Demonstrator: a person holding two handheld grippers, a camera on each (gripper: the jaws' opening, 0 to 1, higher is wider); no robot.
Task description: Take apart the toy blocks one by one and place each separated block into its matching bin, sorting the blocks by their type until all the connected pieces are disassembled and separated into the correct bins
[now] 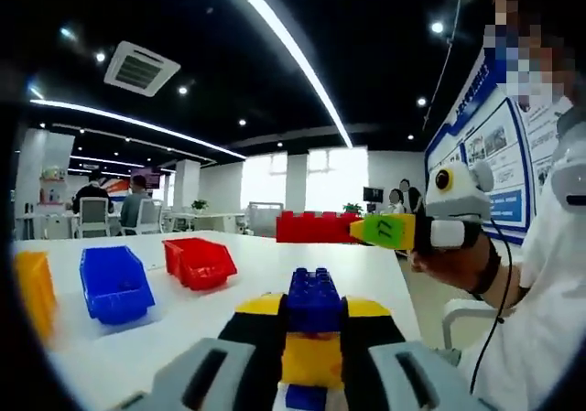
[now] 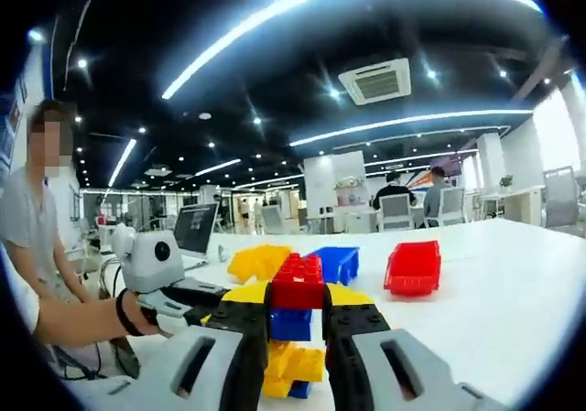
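My left gripper (image 1: 314,315) is shut on a short stack of toy blocks, a blue block (image 1: 314,294) on top and a yellow block (image 1: 311,358) under it. My right gripper (image 1: 374,231) comes in from the right, shut on a long red block (image 1: 316,226) held in the air apart from the stack. In the right gripper view my right gripper (image 2: 298,297) clamps the red block (image 2: 298,283). Below it show a blue block (image 2: 291,324) and yellow blocks (image 2: 291,362). The left gripper (image 2: 206,299) reaches in from the left.
Three open bins stand on the white table (image 1: 302,255): yellow bin (image 1: 32,287), blue bin (image 1: 114,283), red bin (image 1: 199,262). In the right gripper view they are the yellow bin (image 2: 259,263), blue bin (image 2: 337,263) and red bin (image 2: 414,267). A laptop (image 2: 195,228) sits behind. People sit at far desks.
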